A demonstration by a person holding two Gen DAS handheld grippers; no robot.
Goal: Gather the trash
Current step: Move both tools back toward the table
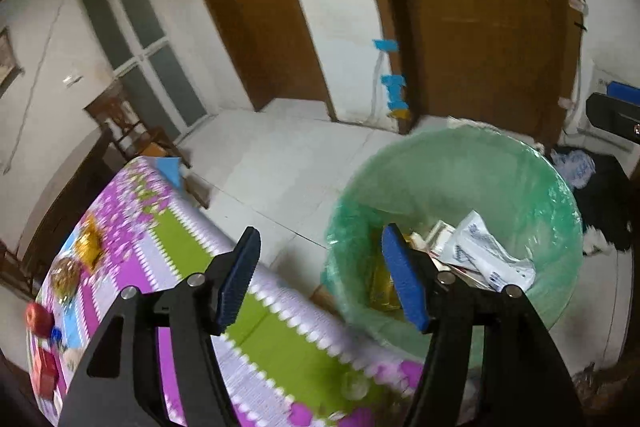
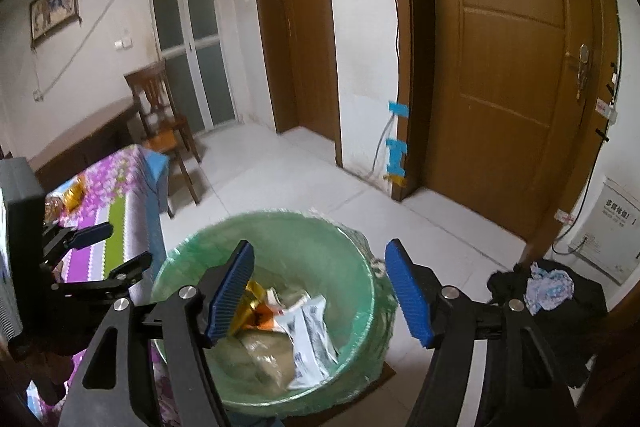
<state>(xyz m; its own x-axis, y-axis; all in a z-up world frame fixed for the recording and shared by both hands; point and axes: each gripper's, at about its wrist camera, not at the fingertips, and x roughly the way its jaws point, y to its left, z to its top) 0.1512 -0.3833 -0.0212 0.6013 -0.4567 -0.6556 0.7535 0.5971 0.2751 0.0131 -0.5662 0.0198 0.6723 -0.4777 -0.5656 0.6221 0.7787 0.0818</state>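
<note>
We note a surface (image 1: 188, 247) at lower left of the left wrist view, covered in a purple, green and white patterned cloth. On it at far left: a red round item (image 1: 38, 319), possibly an apple (blurred), and gold-wrapped items (image 1: 90, 241). White tiled floor (image 2: 280, 179) fills mid frame; brown doors (image 2: 508, 67) at upper right, a wooden chair (image 2: 160, 115) and a glazed door (image 2: 188, 39) at upper left. The trash bin (image 2: 360, 267), lined with a green bag, stands on the floor just beside the surface, lower centre. In it: a white printed wrapper (image 2: 308, 339) and a gold wrapper (image 2: 252, 307). Left claw (image 1: 324, 279) stands apart, nothing between its pads. Right claw (image 2: 320, 291) likewise apart and empty, over the bin.
</note>
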